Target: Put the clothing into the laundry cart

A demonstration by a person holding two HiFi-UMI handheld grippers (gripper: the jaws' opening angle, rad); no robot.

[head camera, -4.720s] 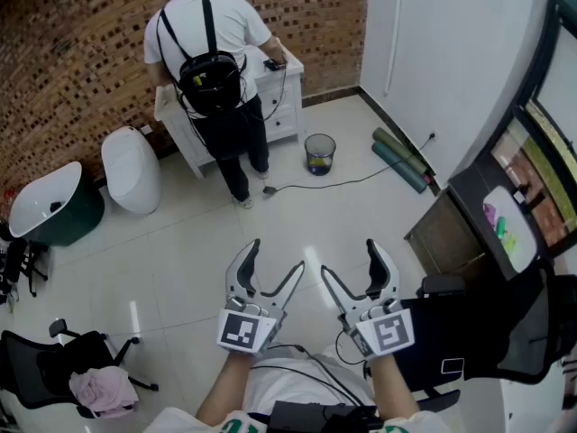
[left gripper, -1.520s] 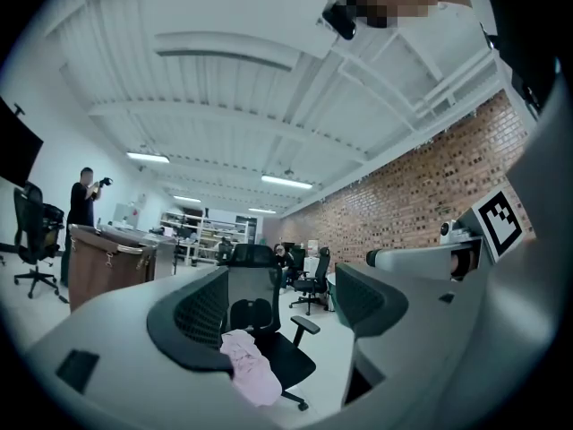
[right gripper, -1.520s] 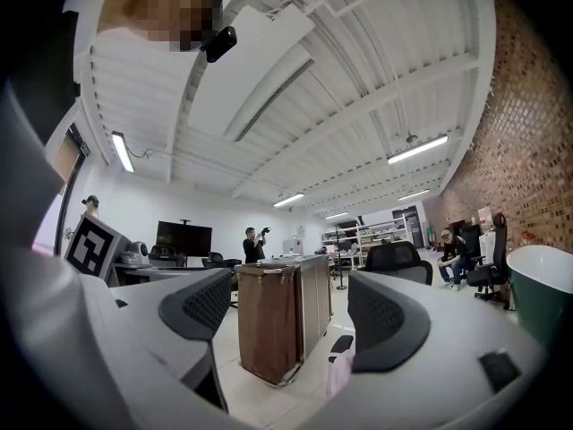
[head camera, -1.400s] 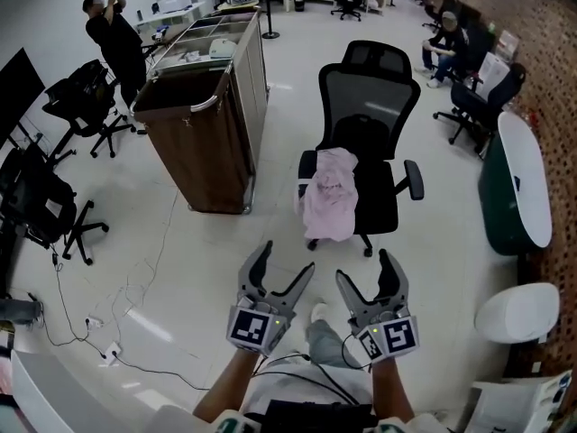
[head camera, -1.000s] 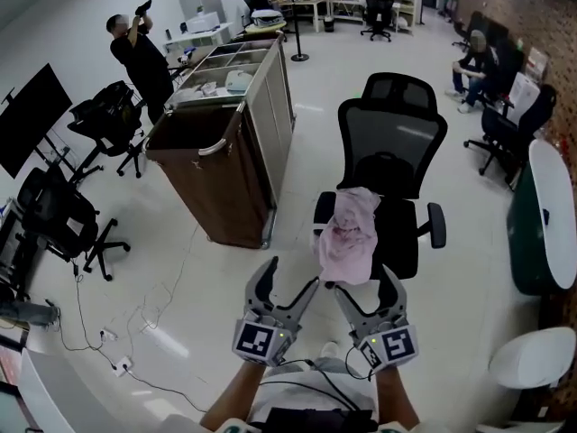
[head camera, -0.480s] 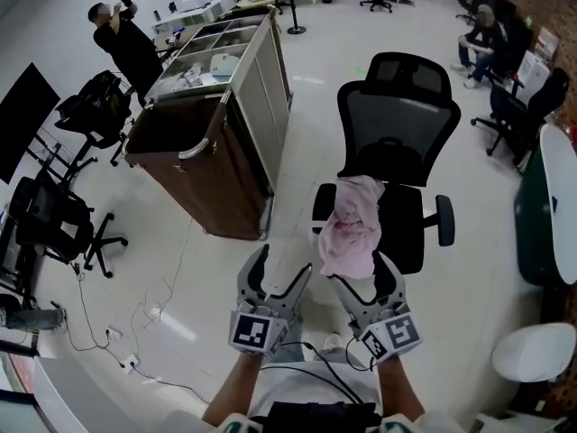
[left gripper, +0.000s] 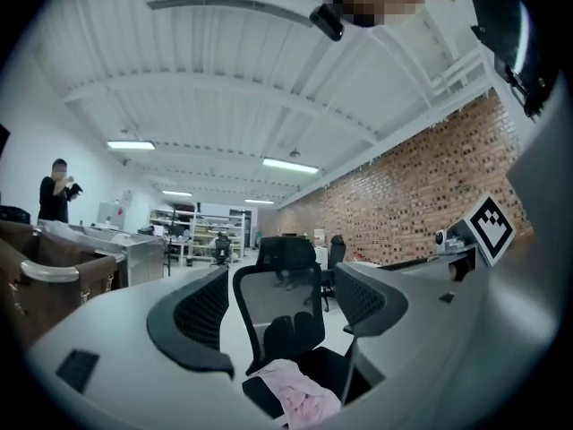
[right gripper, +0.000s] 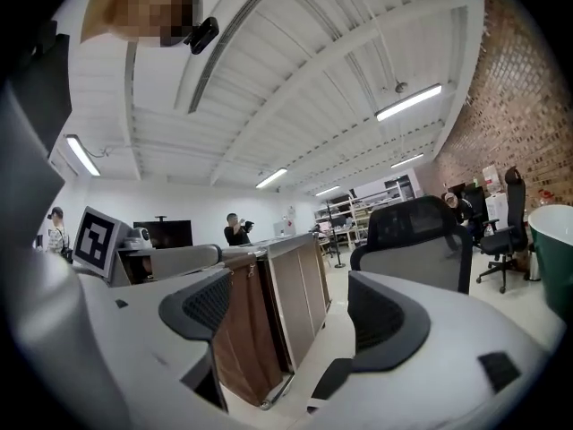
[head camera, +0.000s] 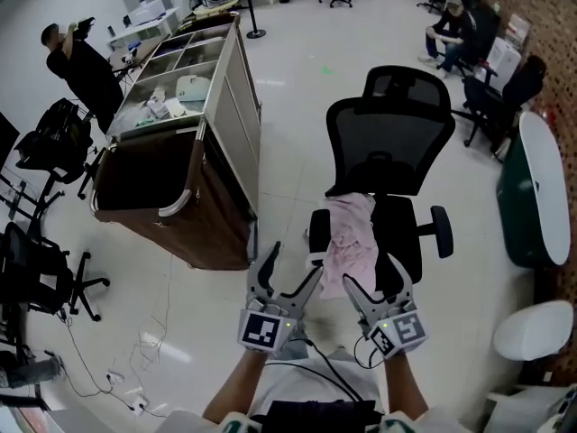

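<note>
The pink clothing (head camera: 350,240) lies crumpled over the seat of a black office chair (head camera: 389,142). The brown laundry cart (head camera: 149,207) stands to the chair's left, its bag open at the top. In the head view my left gripper (head camera: 291,267) is open just short of the chair's front left edge. My right gripper (head camera: 373,282) is open at the seat's front edge, below the garment. In the left gripper view the clothing (left gripper: 301,398) shows low between the empty fingers (left gripper: 190,319). The right gripper view looks at the cart (right gripper: 269,316) and the chair back (right gripper: 419,231).
A person in black (head camera: 77,61) stands behind the cart. People sit on chairs (head camera: 448,23) at the far right. Black chairs (head camera: 36,273) stand at the left. A green and white tub (head camera: 530,197) and a white pod (head camera: 534,330) line the right. Cables (head camera: 135,336) trail on the floor.
Both grippers have come forward to the chair, staying open. The pink clothing now lies right in front of their tips, and the cart is nearer on the left.
</note>
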